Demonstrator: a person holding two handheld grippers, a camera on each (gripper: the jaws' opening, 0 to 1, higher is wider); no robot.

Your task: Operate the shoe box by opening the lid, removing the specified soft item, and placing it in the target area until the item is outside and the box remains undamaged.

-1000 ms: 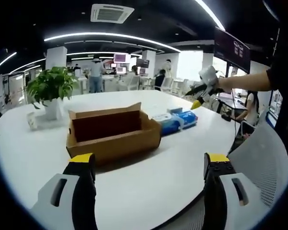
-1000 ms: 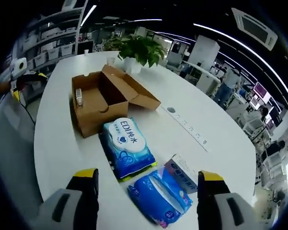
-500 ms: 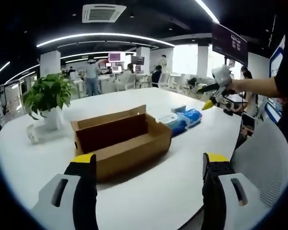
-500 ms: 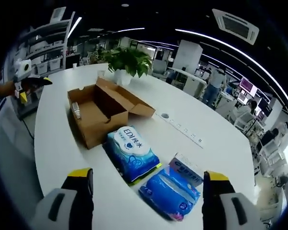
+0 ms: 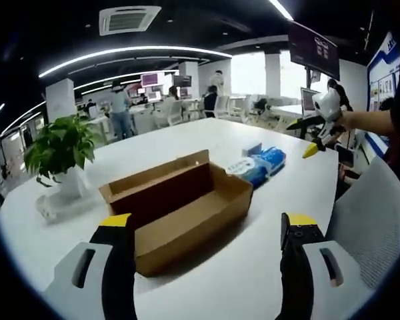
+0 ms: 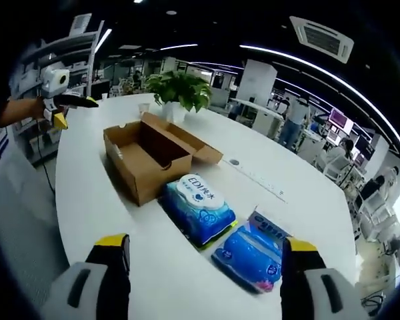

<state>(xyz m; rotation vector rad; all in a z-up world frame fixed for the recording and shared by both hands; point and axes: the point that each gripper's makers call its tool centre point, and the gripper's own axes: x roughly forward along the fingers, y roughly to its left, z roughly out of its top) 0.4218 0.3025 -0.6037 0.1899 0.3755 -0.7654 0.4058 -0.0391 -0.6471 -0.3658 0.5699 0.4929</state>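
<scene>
An open brown cardboard shoe box [image 5: 180,203] [image 6: 145,160] lies on the white table [image 5: 253,273], its lid folded back. Two blue soft packs of wipes, one [image 6: 199,208] beside the box and one [image 6: 252,256] farther right, lie on the table; in the left gripper view they show as blue packs [image 5: 259,165] past the box. My left gripper [image 5: 203,230] is open, in front of the box and apart from it. My right gripper [image 6: 203,250] is open above the near table edge, short of the packs. The other gripper appears as the right one [image 5: 313,130] and the left one [image 6: 60,100].
A potted green plant [image 5: 59,150] [image 6: 179,90] stands behind the box. A small white-and-blue carton [image 6: 273,230] lies against the far blue pack. A grey chair back [image 5: 370,213] is at the table's right edge. People and desks fill the office behind.
Both cameras have shifted: the left gripper view has come nearer the box and swung around it; the right gripper view has pulled lower and closer to the packs. Nothing on the table moved.
</scene>
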